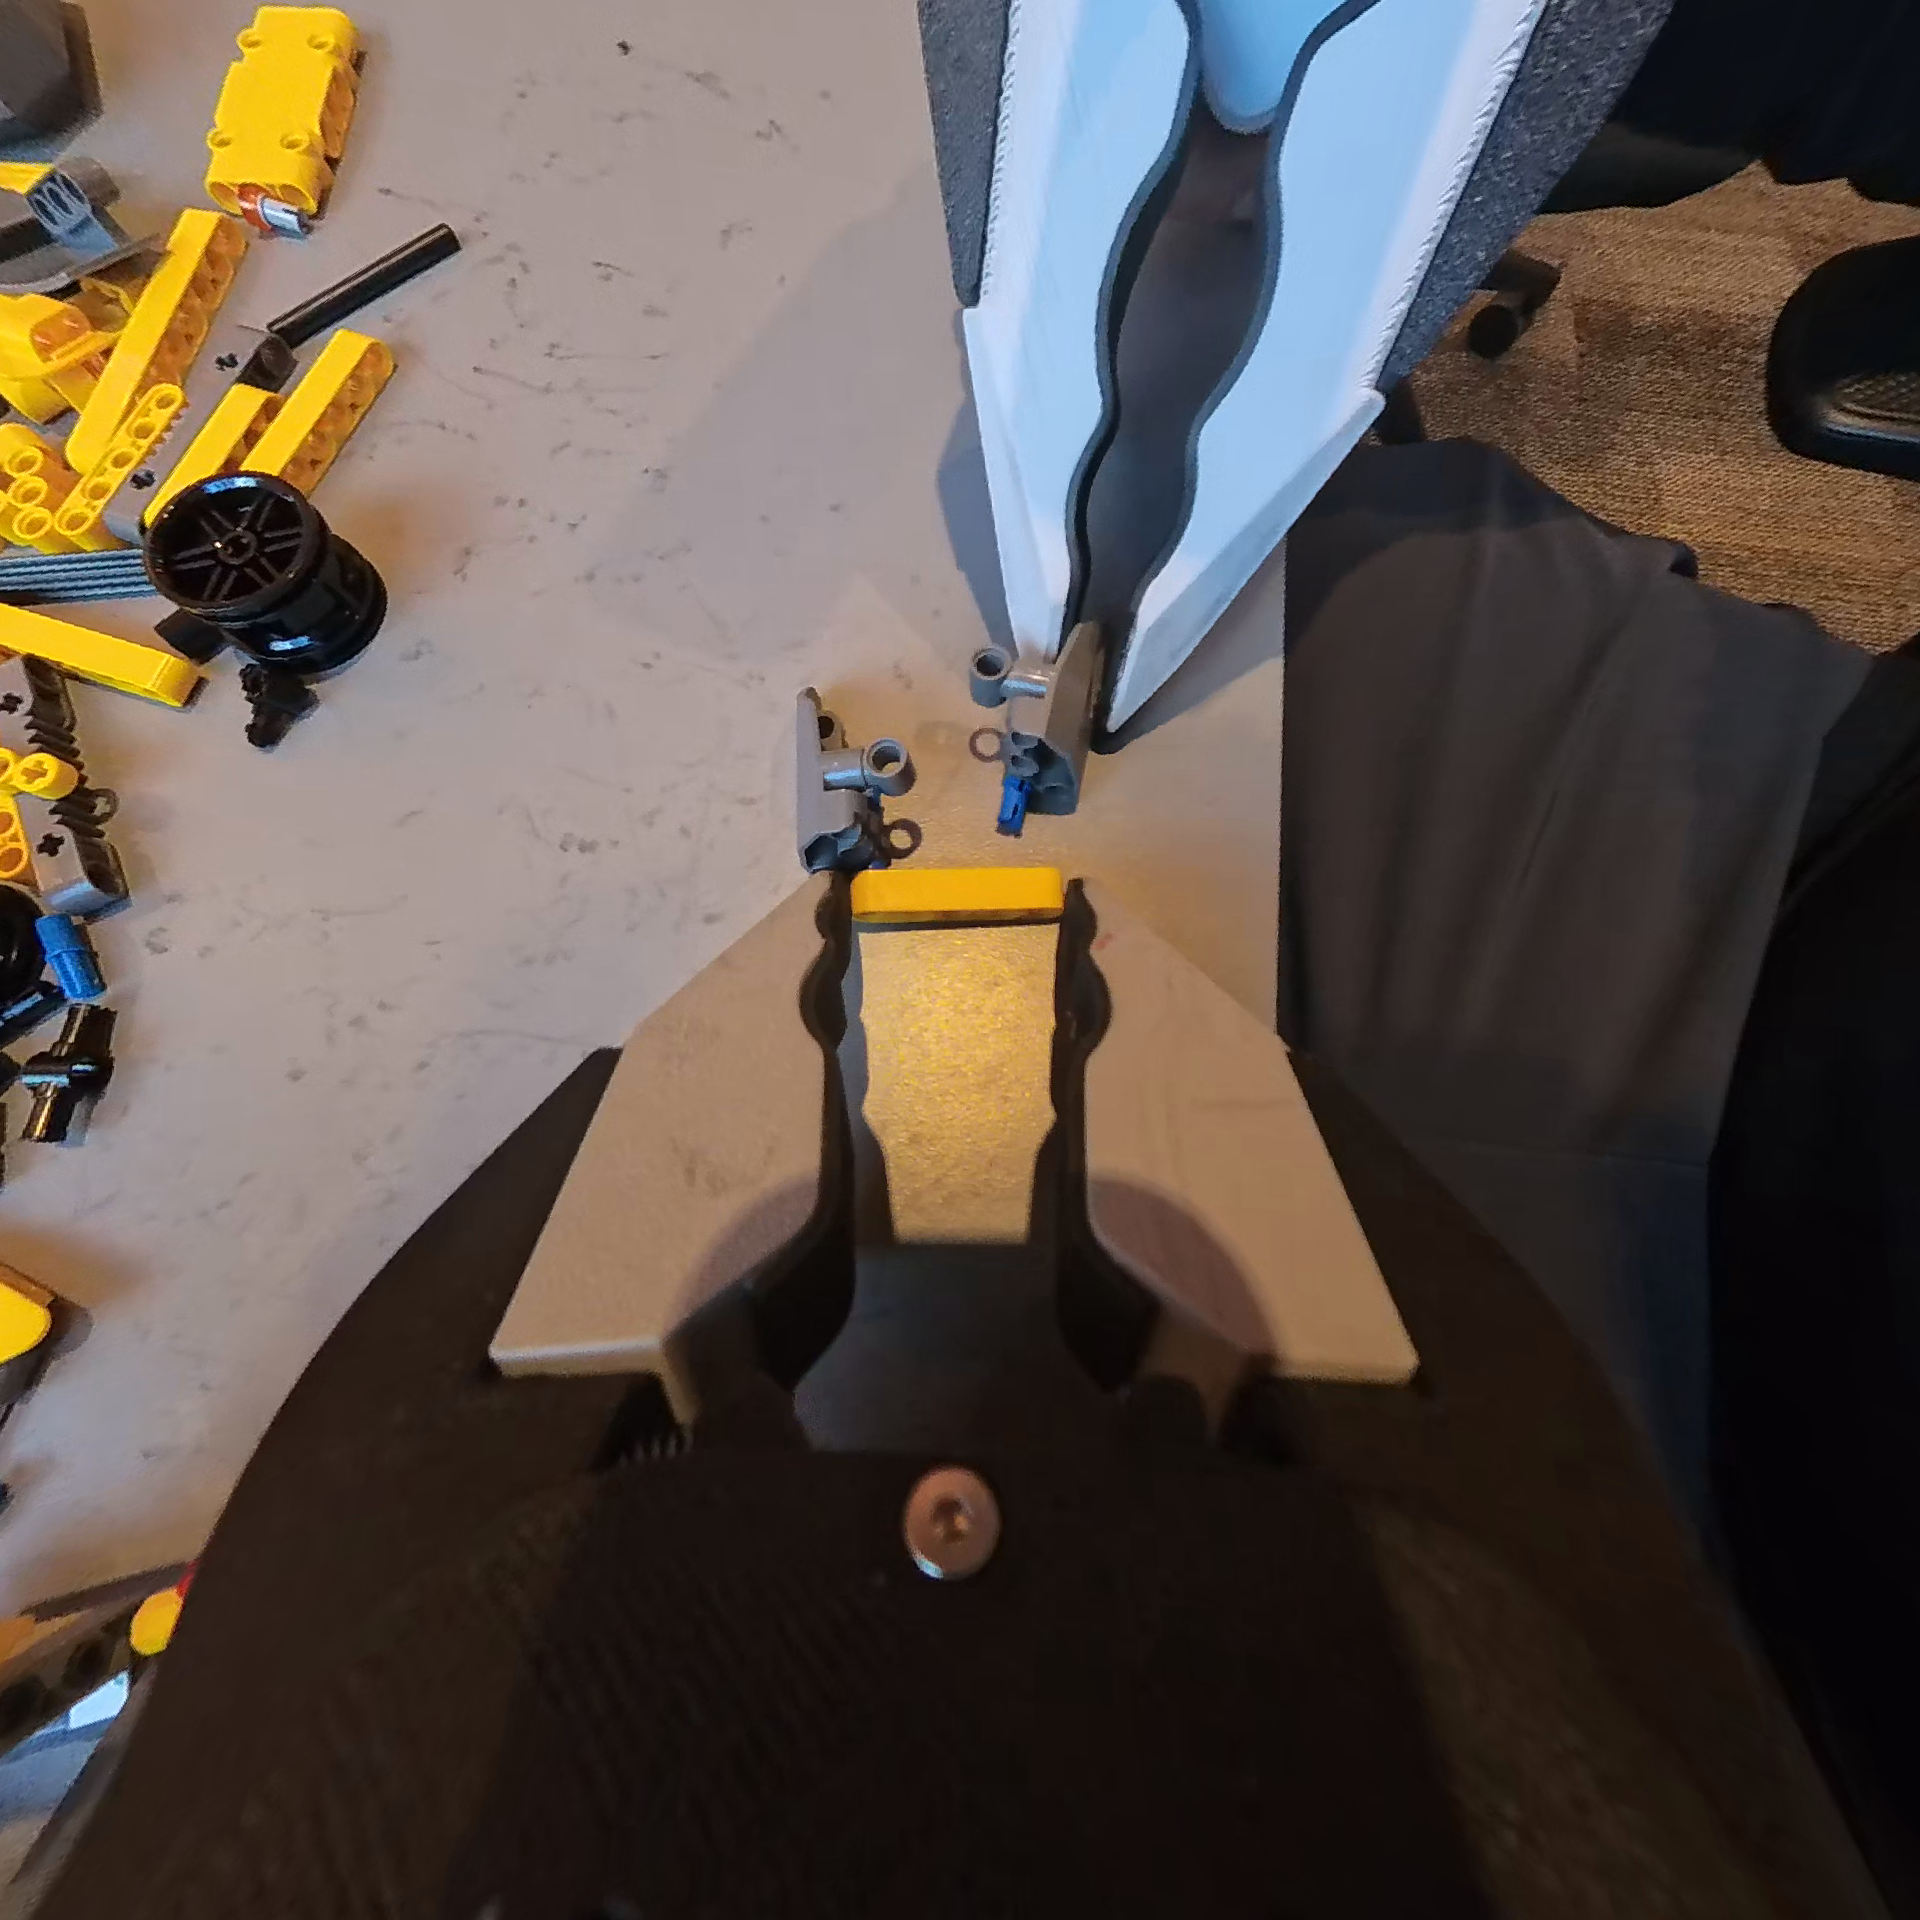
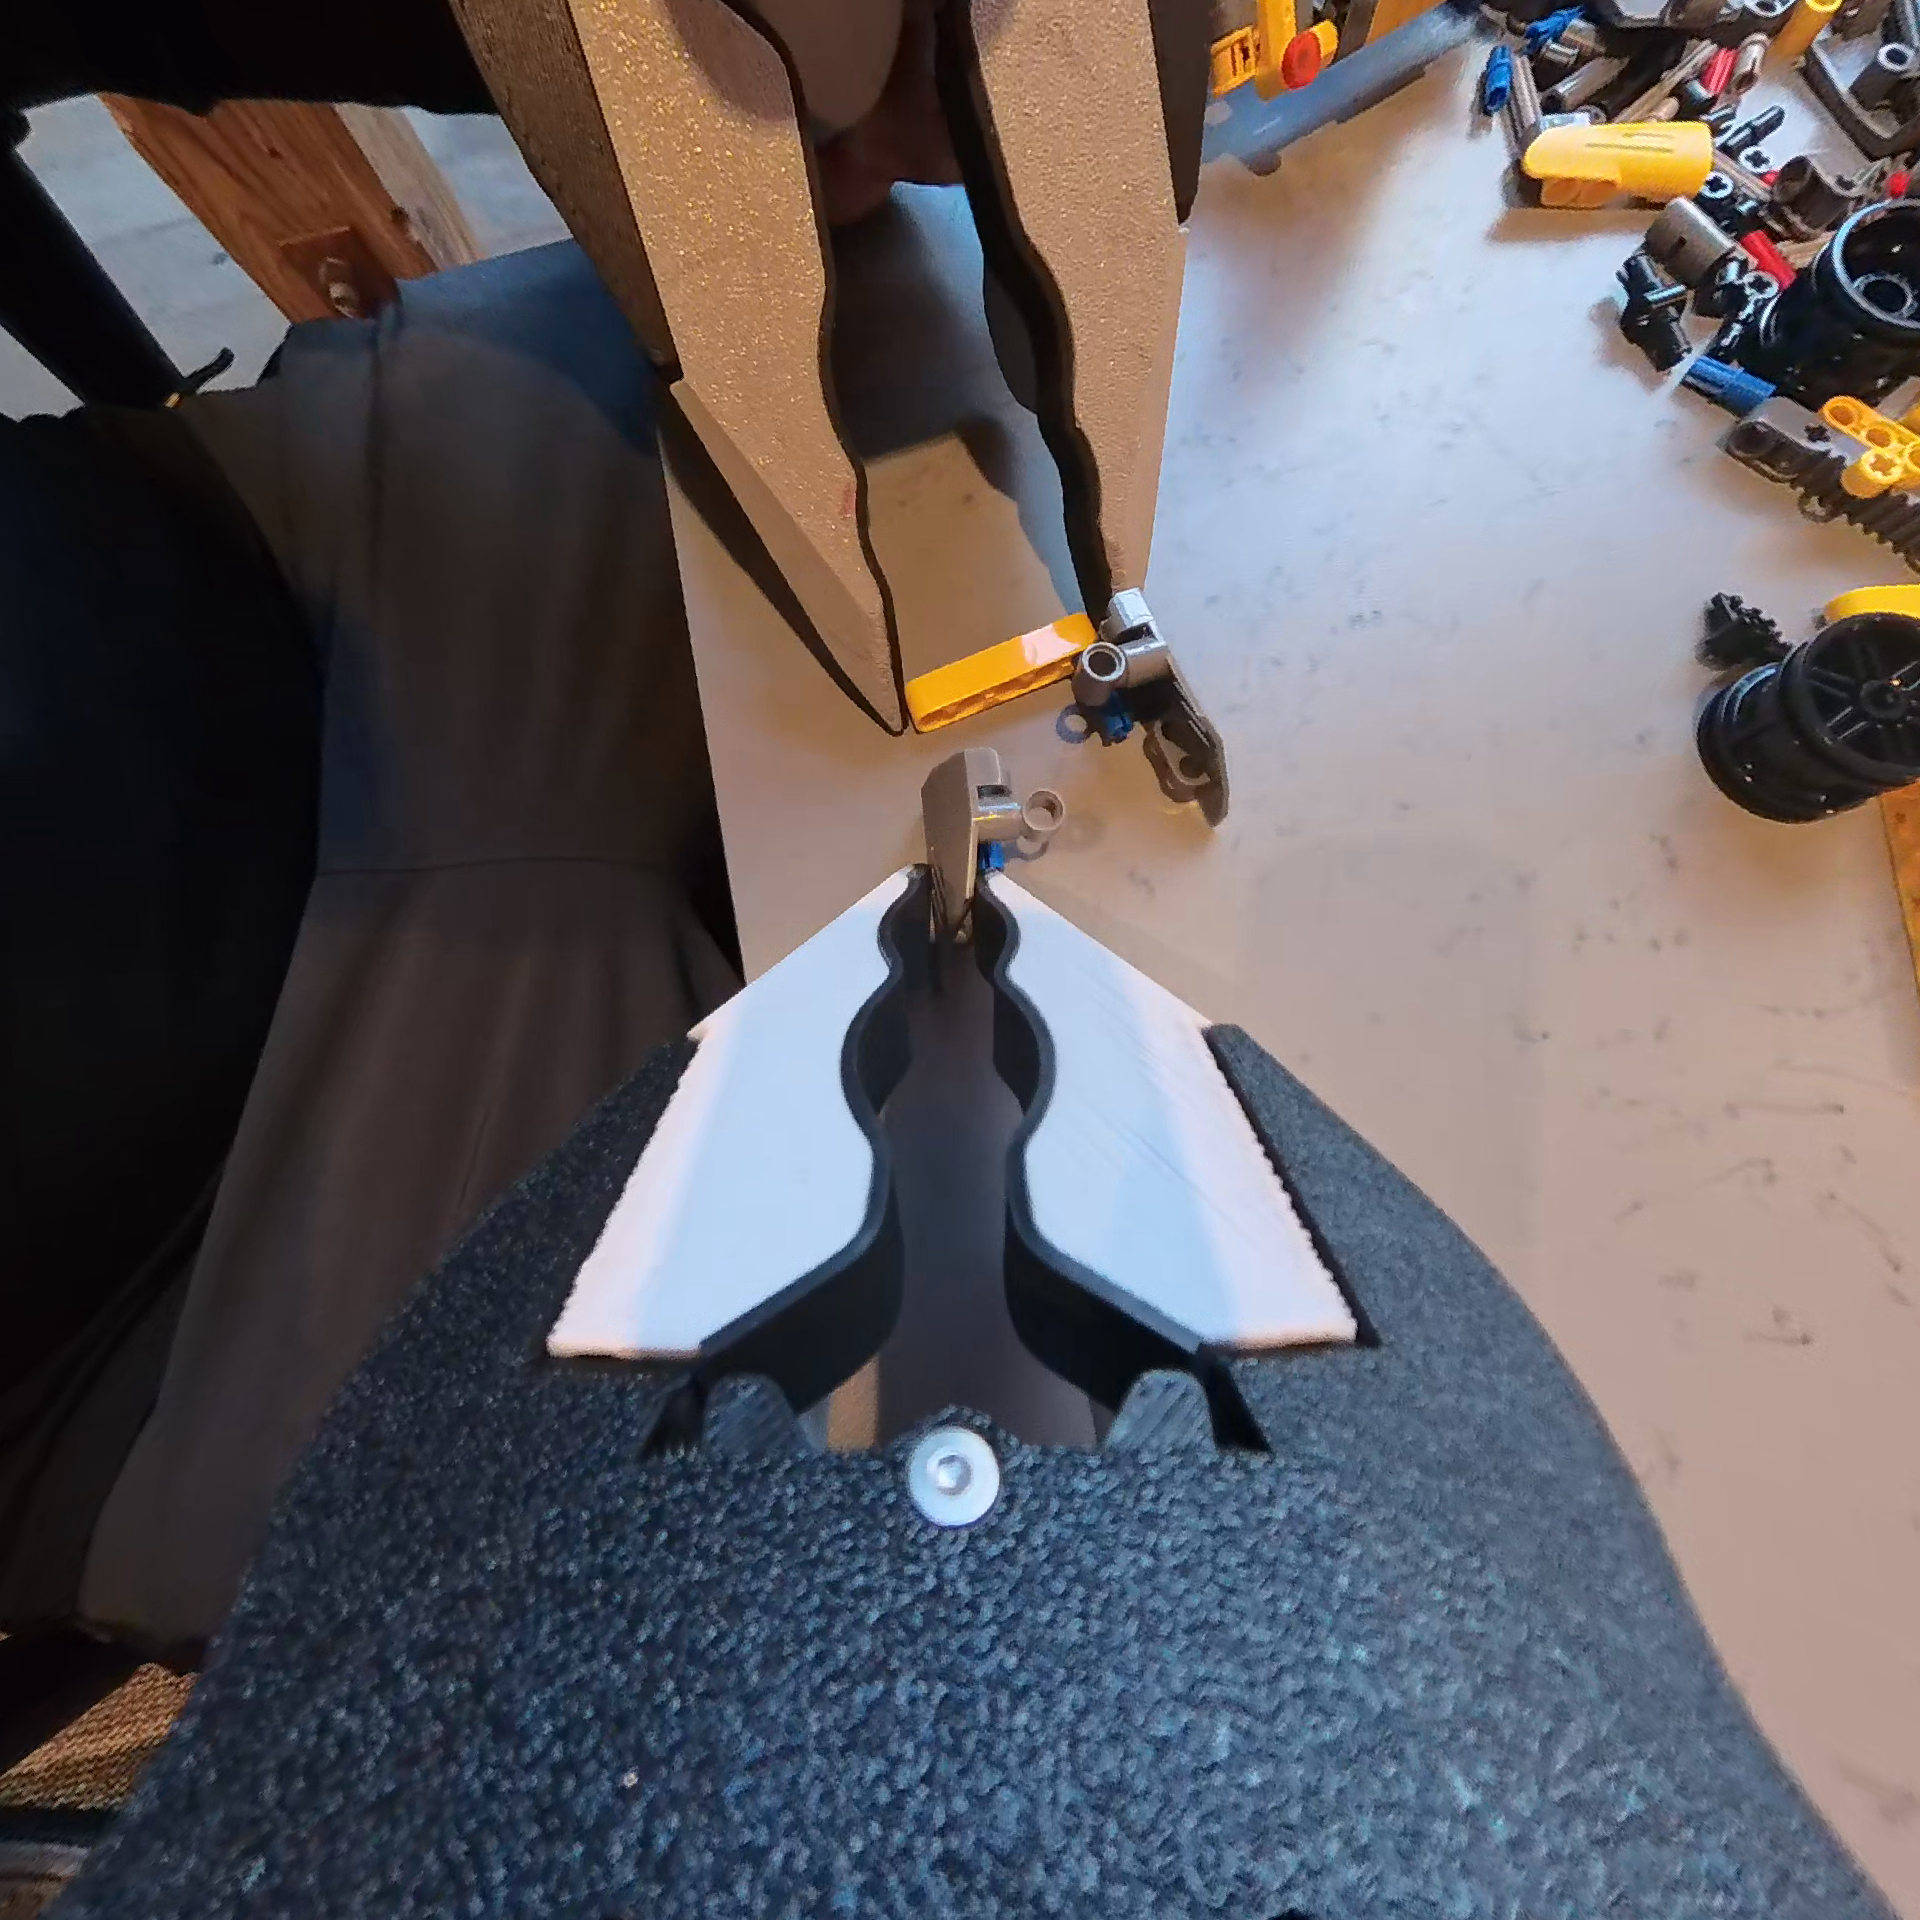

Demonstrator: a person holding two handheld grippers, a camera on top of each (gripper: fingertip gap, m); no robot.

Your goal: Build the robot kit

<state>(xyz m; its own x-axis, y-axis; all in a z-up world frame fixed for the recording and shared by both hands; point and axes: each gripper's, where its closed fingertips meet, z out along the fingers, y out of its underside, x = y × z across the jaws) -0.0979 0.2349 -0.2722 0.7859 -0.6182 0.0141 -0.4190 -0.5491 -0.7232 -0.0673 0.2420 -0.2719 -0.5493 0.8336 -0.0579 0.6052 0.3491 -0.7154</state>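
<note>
The left hand-held gripper, with grey fingers, pinches a flat yellow beam crosswise between its tips, just above the pale, scuffed worktop. The right hand-held gripper, with white fingers, is pressed onto a small grey angled piece carrying a grey connector and a blue pin; it faces the left one, tips near each other close to the worktop's edge. A second grey piece of the same kind lies on the worktop just beside the beam's end, apart from the held one. Only the left wrist view shows a loose black wheel among yellow beams and a black axle at the far left; the right wrist view shows a wider heap of parts with wheels and, beyond the edge, a dark garment and a wooden post. Carpet and a chair base show in the left view.
</note>
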